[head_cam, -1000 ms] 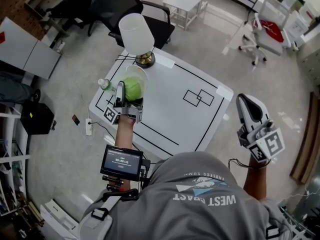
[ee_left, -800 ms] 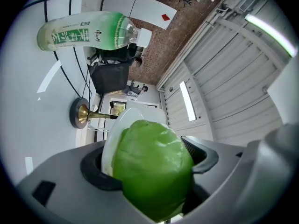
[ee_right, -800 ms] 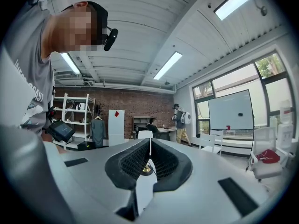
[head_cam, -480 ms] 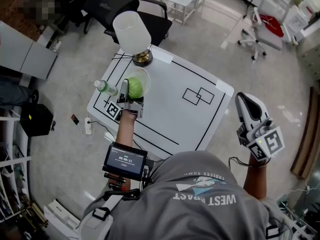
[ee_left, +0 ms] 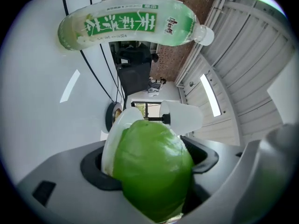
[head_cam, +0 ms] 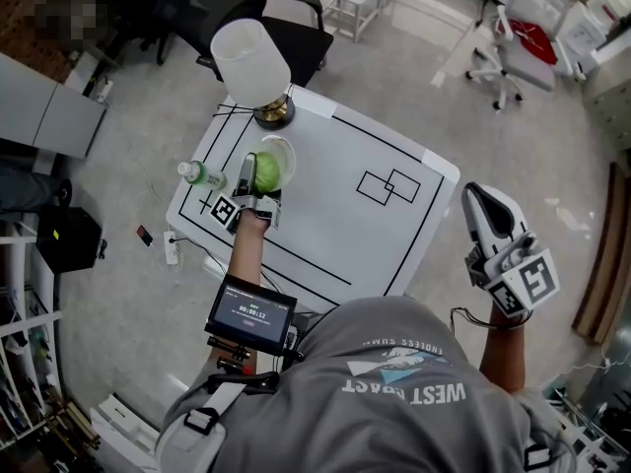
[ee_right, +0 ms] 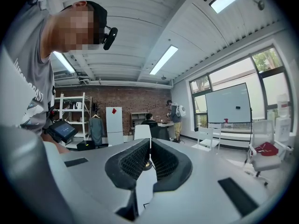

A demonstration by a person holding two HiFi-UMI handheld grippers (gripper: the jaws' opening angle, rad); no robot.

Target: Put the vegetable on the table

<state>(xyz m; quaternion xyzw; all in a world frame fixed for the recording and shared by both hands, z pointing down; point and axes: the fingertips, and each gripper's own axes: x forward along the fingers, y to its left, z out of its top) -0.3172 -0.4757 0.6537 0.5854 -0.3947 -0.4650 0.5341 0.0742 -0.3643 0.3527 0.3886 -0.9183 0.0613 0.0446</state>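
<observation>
Gripping the green vegetable (ee_left: 152, 171) between the left gripper's (head_cam: 258, 177) part-spread jaws at the upper-left bowl (head_cam: 287, 150), bound for the table (head_cam: 335, 215); holding the closed, empty right gripper (ee_right: 148, 148) aside.

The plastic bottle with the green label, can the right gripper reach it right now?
Probably not. The right gripper hangs beyond the right side of the white table, while the plastic bottle with the green label lies near its far left edge.
</observation>
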